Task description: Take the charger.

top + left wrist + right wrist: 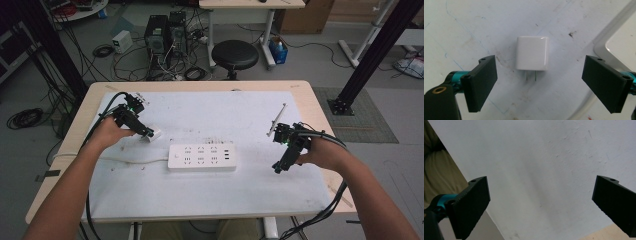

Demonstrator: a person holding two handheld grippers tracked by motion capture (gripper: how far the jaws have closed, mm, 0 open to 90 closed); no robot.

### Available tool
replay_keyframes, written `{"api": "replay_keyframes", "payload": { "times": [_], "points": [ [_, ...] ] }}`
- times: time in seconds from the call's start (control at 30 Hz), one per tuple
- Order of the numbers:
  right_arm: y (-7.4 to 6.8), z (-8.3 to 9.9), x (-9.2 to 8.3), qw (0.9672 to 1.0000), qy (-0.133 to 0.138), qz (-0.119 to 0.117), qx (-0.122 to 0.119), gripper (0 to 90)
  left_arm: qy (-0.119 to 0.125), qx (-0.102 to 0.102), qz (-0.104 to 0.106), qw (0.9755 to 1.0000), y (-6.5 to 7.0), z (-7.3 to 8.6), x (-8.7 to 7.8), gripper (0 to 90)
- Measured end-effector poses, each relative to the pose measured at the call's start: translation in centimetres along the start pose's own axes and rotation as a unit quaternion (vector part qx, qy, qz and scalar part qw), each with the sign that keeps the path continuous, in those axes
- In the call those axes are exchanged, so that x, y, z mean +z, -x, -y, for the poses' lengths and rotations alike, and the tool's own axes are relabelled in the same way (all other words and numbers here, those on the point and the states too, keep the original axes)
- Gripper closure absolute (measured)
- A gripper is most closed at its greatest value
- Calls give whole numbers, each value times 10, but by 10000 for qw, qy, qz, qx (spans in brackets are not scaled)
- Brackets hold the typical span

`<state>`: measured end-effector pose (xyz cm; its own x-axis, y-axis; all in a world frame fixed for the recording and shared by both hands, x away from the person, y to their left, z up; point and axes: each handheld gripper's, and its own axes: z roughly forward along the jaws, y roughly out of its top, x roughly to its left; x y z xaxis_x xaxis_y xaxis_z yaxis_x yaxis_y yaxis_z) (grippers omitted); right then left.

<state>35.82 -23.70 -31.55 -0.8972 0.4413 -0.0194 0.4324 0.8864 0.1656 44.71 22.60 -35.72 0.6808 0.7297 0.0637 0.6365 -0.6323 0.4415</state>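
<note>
Left gripper (539,85) spread wide around a white plug adapter (532,53) (prongs showing); right gripper (541,207) likewise agape

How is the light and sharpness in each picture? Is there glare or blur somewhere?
High view: dim, even room light, slightly soft, the white mat brightest. Left gripper view: sharp, a soft glare along the top edge of the white charger. Right gripper view: the mat looks grey and shaded, with the near fingers a little blurred.
</note>
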Motion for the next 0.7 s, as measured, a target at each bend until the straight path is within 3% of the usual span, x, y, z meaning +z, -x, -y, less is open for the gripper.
{"api": "replay_keyframes", "payload": {
  "times": [0.4, 0.7],
  "points": [
    [5, 5, -1, 10000, -4, 27, 32, 10, -289, -110, 46, 9995, -7, -3, 42, 130],
    [4, 6, 1, 9999, -139, 35, 47, 11, -378, -234, 102, 9990, -11, -2, 56, 165]
  ]
}}
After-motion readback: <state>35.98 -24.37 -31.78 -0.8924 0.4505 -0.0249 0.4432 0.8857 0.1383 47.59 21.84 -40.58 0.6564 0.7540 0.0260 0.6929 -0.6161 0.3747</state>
